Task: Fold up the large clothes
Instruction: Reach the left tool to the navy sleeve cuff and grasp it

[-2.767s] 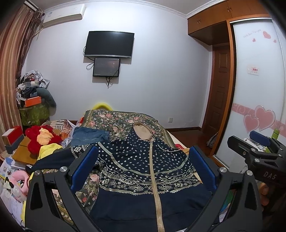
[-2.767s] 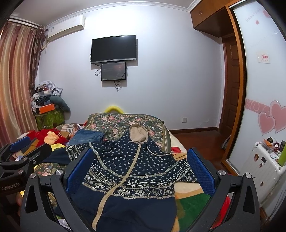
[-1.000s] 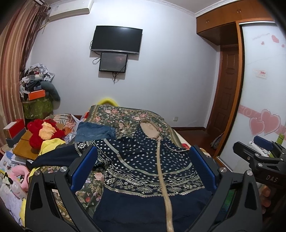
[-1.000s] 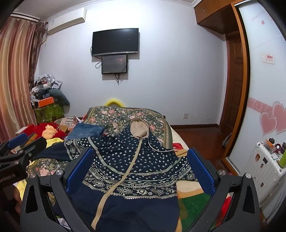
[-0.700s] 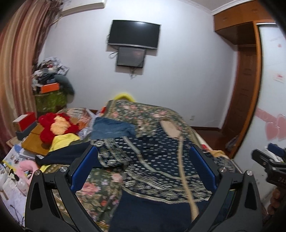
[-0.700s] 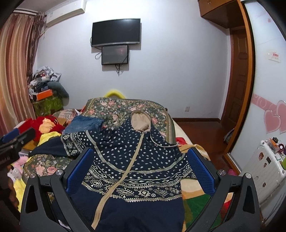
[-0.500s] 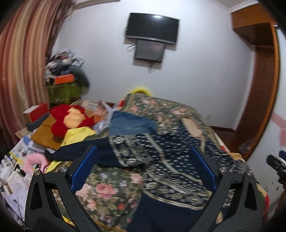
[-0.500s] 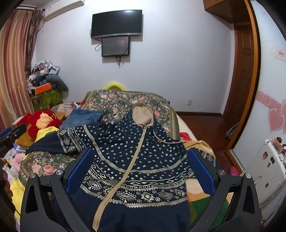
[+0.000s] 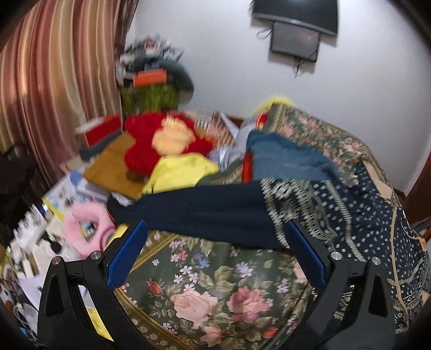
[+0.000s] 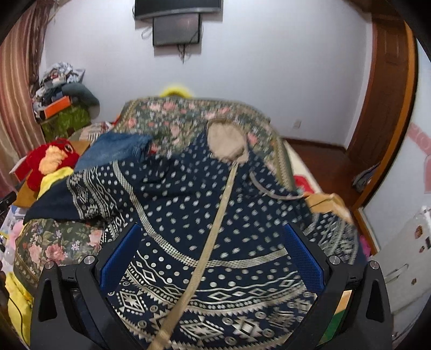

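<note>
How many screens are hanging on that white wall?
2: a large black wall-mounted television at the top, partly cut off by the frame edge, and a smaller dark grey monitor mounted directly beneath it, with cables dangling below. None seem hidden.

My left wrist view shows heavy motion blur, worst across the curtain [image 9: 54,80] and clutter. My right view is sharper, evenly lit by soft indoor light. Both show fisheye bending and dark corner vignetting.
</note>
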`<move>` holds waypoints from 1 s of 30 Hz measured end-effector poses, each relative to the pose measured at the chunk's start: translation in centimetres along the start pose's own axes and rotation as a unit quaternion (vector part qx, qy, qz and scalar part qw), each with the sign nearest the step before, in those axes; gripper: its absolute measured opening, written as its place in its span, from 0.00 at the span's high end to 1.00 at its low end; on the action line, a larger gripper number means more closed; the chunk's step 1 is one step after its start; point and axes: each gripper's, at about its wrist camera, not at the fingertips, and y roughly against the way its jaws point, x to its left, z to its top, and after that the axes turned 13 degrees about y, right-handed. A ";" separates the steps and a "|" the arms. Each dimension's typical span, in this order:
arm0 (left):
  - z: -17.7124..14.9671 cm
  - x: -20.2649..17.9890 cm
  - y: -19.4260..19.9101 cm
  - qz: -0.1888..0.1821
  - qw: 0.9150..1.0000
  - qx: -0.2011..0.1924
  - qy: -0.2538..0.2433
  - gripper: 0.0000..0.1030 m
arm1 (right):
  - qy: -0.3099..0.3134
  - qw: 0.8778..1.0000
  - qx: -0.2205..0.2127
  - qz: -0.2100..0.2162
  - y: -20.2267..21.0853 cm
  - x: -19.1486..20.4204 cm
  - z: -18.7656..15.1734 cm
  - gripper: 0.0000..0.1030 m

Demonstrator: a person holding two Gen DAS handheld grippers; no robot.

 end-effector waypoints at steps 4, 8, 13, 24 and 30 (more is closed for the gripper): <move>0.5 3.7 -3.9 -0.034 0.993 0.091 0.064 0.00 | 0.006 0.999 0.042 0.016 -3.3 0.1 0.4 0.00; 0.9 7.3 -7.4 -0.080 0.972 0.167 0.147 0.00 | 0.021 0.997 0.076 0.024 -6.4 0.4 0.9 0.00; 1.5 10.5 -10.8 -0.102 0.950 0.205 0.210 0.02 | 0.033 0.995 0.093 0.034 -8.5 0.9 1.6 0.00; 3.0 17.2 -17.1 -0.126 0.904 0.224 0.342 0.02 | 0.048 0.993 0.094 0.049 -9.3 2.3 2.0 0.00; 3.9 18.2 -18.7 -0.098 0.907 0.208 0.352 0.10 | 0.037 0.994 0.090 0.045 -8.8 1.8 2.2 0.00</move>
